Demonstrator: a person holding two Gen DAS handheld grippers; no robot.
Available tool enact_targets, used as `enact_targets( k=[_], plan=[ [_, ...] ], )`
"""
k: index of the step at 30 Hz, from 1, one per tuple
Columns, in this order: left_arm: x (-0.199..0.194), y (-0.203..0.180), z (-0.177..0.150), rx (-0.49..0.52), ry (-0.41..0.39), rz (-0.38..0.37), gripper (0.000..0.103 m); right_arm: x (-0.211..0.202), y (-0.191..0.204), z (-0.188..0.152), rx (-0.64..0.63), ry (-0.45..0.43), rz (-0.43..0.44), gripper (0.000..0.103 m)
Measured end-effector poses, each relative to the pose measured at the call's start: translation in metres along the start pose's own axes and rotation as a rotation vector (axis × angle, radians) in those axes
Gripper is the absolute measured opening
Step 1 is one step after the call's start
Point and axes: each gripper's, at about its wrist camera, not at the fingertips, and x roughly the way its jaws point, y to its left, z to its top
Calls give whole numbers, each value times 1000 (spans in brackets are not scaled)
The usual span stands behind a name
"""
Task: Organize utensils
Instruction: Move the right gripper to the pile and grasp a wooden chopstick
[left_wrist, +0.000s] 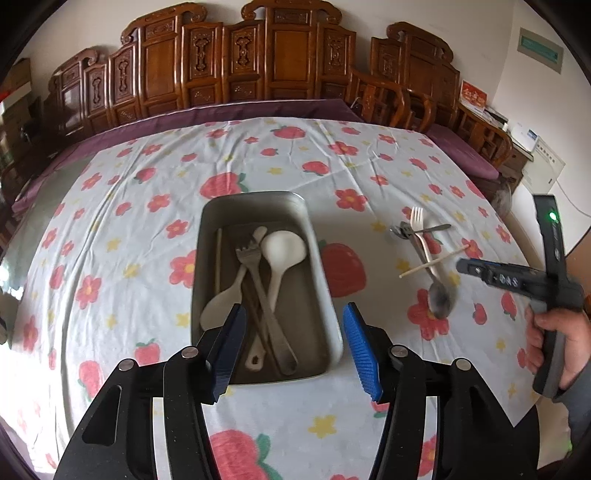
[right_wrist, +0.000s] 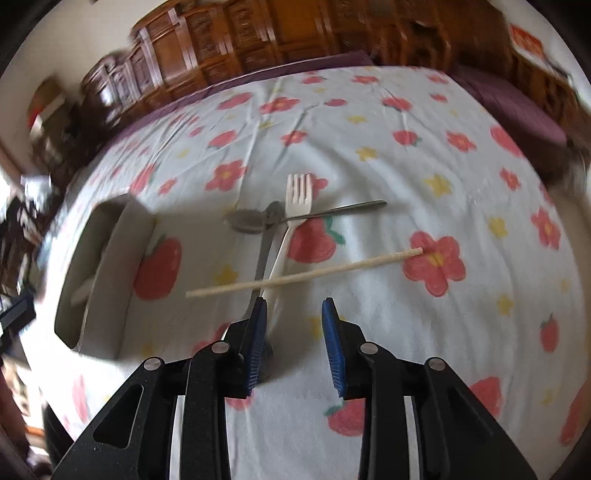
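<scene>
A table draped in a white cloth (left_wrist: 280, 162) printed with red flowers, strawberries and yellow stars fills both views; carved dark wooden furniture (left_wrist: 236, 70) stands behind its far edge.

A grey metal tray (left_wrist: 332, 295) lies lengthwise near the middle of the cloth, toward the near edge. Inside it are a white ladle (left_wrist: 282, 251), a white spoon (left_wrist: 221, 306), a metal fork (left_wrist: 258, 273) crossing them, and a single chopstick (left_wrist: 218, 258) along its left wall.

To the right of the tray, well apart from it, loose utensils lie in a heap: a white plastic fork (right_wrist: 291, 221), a metal spoon (left_wrist: 439, 299) with its bowl toward the near edge, a second metal spoon (right_wrist: 251, 220) lying crosswise under the white fork, and a wooden chopstick (right_wrist: 325, 271) laid across the handles.

The left gripper (left_wrist: 293, 334) hangs over the near end of the tray, its blue pads spread, nothing between them.

The right gripper (right_wrist: 293, 332), held in a hand (left_wrist: 561, 343), is over the near ends of the loose handles, jaws apart, gripping nothing.

No writing on the things is legible.
</scene>
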Motion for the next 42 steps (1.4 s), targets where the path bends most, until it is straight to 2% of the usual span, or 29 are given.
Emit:
enact_targets(
  k=[5, 8, 17, 22, 27, 29, 30, 35, 42],
  plan=[
    [-2, 0, -3, -3, -1, -9, 52, 17, -3, 13, 56, 8, -57, 33],
    [-2, 4, -3, -11, -1, -12, 52, 24, -4, 19, 63, 11, -138, 33],
    [-2, 9, -4, -23, -2, -23, 52, 40, -20, 31, 194, 53, -170, 33],
    [3, -5, -5, -10, 9, -36, 52, 41, -20, 30, 207, 74, -188, 31],
    [9, -28, -5, 19, 21, -52, 52, 38, -22, 27, 199, 84, -171, 24],
    [12, -37, -5, 34, 25, -54, 52, 35, -26, 26, 193, 91, -168, 2],
    [14, -43, -6, 43, 30, -55, 52, 34, -28, 25, 193, 98, -160, 0],
    [24, -65, -6, 66, 51, -62, 52, 27, -39, 18, 180, 94, -114, 0],
    [55, -100, -5, 85, 96, -82, 52, 0, -41, 2, 76, 55, -61, 0]
  ],
)
